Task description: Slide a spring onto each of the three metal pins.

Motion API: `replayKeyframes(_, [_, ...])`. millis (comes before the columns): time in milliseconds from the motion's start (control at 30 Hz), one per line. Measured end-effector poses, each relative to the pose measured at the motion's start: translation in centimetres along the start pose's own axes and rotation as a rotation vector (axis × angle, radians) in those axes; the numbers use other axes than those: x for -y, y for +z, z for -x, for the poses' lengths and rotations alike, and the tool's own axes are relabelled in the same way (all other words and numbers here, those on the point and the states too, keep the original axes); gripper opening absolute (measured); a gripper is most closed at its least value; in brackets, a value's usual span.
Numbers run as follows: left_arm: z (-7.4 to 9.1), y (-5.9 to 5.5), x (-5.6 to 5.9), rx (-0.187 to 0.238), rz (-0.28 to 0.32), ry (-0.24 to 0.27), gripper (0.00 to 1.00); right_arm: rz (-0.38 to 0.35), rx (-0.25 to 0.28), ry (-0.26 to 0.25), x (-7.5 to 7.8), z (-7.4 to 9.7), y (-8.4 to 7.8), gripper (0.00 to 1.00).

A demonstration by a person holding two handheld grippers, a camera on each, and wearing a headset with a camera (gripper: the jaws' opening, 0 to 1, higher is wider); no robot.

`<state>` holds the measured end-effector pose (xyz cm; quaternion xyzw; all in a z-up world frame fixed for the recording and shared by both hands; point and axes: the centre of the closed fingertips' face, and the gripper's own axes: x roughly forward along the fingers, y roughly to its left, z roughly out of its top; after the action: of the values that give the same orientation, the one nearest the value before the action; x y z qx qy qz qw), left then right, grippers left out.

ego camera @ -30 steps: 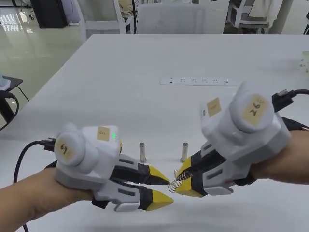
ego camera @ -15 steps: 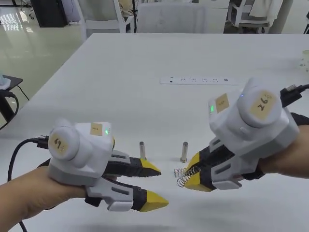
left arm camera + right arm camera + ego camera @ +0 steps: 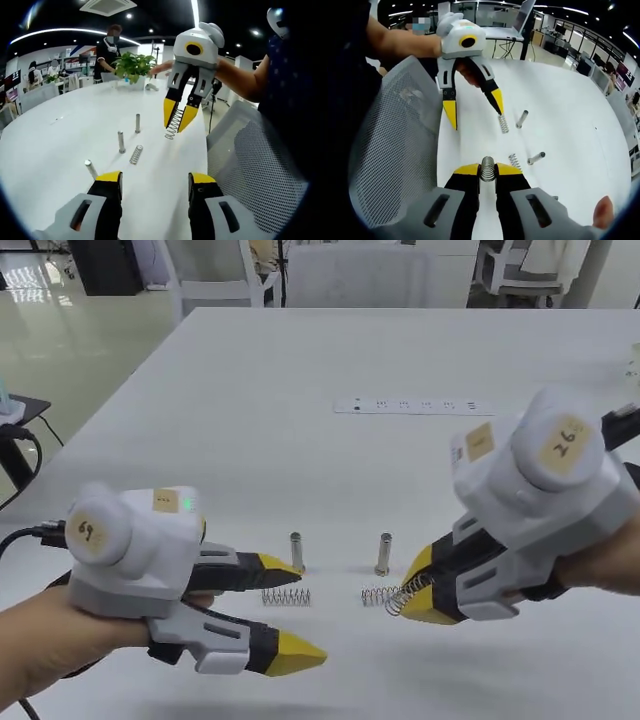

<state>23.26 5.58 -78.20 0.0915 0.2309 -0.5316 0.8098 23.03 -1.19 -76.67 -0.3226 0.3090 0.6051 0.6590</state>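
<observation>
Drawn apart since earlier, with left gripper [image 3: 306, 610] wide and empty at lower left, right gripper [image 3: 412, 590] pinching tilted spring [image 3: 403, 594] just lower right of nearest upright pin [image 3: 385, 553].

A tan sticker [image 3: 88, 532] on the round rear cap of the left gripper [image 3: 308, 610] carries a handwritten "69". A second tan sticker [image 3: 566, 443], on the round cap of the right gripper [image 3: 408, 597], carries a handwritten "26", seen tilted. A small label [image 3: 165, 502] sits on the left gripper's housing and another small label [image 3: 479, 441] on the right gripper's housing; any writing on them is too small to read. The power strip [image 3: 412, 407] on the tabletop [image 3: 300, 390] shows faint marks by its sockets, none legible.
</observation>
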Motion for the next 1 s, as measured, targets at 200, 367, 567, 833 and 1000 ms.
replayKeyframes(200, [0.8,-0.2,-0.6,0.021,0.023,0.037,0.51,-0.002,-0.010,-0.011,0.5,0.5,-0.3,0.09])
replayKeyframes(367, [1.5,-0.3,-1.2,0.043,0.047,0.076,0.55,-0.006,-0.015,-0.022,1.1,1.0,-0.7,0.09])
replayKeyframes(567, [2.1,-0.6,-1.6,0.061,0.074,0.111,0.57,-0.012,-0.026,-0.037,1.7,1.7,-1.2,0.09])
replayKeyframes(833, [2.6,-1.4,-2.2,0.074,0.099,0.146,0.60,-0.016,-0.049,-0.062,2.7,2.5,-1.9,0.09])
replayKeyframes(1000, [2.9,-1.8,-2.5,0.081,0.107,0.164,0.61,-0.029,-0.053,-0.077,3.6,3.1,-2.3,0.09])
